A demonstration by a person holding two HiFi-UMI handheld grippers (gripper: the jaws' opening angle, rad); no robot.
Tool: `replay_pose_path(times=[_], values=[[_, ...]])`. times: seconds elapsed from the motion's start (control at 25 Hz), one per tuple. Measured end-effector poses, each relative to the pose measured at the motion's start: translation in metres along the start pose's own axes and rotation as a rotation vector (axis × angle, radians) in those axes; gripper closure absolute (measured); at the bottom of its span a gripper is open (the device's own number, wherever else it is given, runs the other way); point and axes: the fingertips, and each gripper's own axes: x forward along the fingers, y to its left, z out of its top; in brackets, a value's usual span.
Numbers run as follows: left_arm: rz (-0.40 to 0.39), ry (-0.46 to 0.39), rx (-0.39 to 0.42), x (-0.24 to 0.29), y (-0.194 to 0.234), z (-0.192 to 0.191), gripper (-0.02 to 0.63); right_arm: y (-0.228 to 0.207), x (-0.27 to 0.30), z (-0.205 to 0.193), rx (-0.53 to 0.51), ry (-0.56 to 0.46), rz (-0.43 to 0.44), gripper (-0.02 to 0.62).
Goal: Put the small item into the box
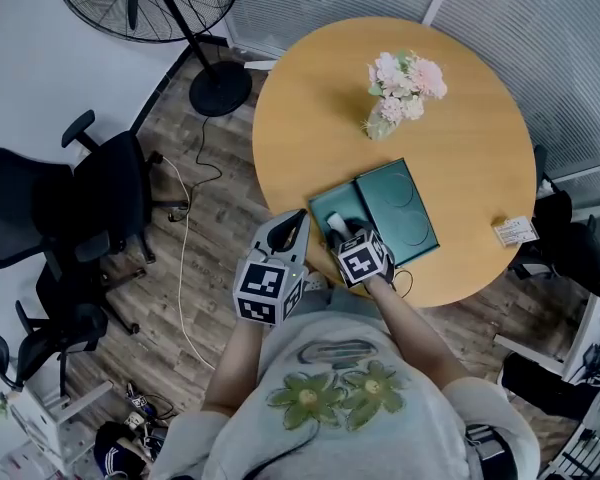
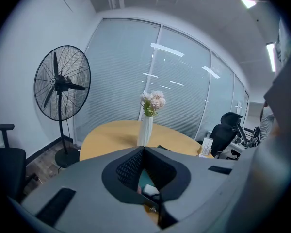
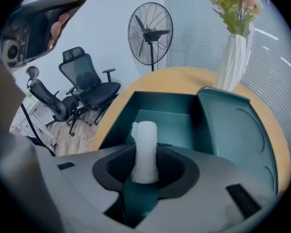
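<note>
Here, a person stands at a round light-wood counter [image 1: 460,98], with tongs in each hand. The right tongs [image 3: 145,160] are clenched on a small white cylindrical roll [image 3: 145,142], which sticks out from between the jaws over the open tray of a dark teal rectangular box [image 3: 153,102], near the tray's front edge. The box's matching teal lid [image 1: 400,203] lies beside the tray on its right. The left tongs [image 1: 298,218] sit just beside the box's left edge, closed on nothing. A white vase of pink flowers [image 1: 400,88] stands farther back on the counter.
</note>
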Motion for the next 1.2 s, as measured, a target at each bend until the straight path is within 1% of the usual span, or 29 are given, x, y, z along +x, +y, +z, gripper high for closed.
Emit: replay_pose_path(times=[0.52,0.64,0.72,1.2], values=[[0.001,0.000,0.006,-0.001,-0.001,0.001,0.604,0.001,0.001,-0.002,-0.008,-0.002,-0.002,0.445],[0.000,0.002,0.007,-0.001,0.000,0.001,0.604,0.004,0.003,-0.003,-0.009,0.000,0.015,0.413],[0.000,0.001,0.008,0.000,0.000,0.002,0.604,0.004,0.003,-0.002,-0.008,-0.002,0.019,0.413],[-0.009,-0.010,0.017,0.001,-0.006,0.006,0.604,0.009,-0.022,0.017,0.022,-0.125,0.028,0.413]])
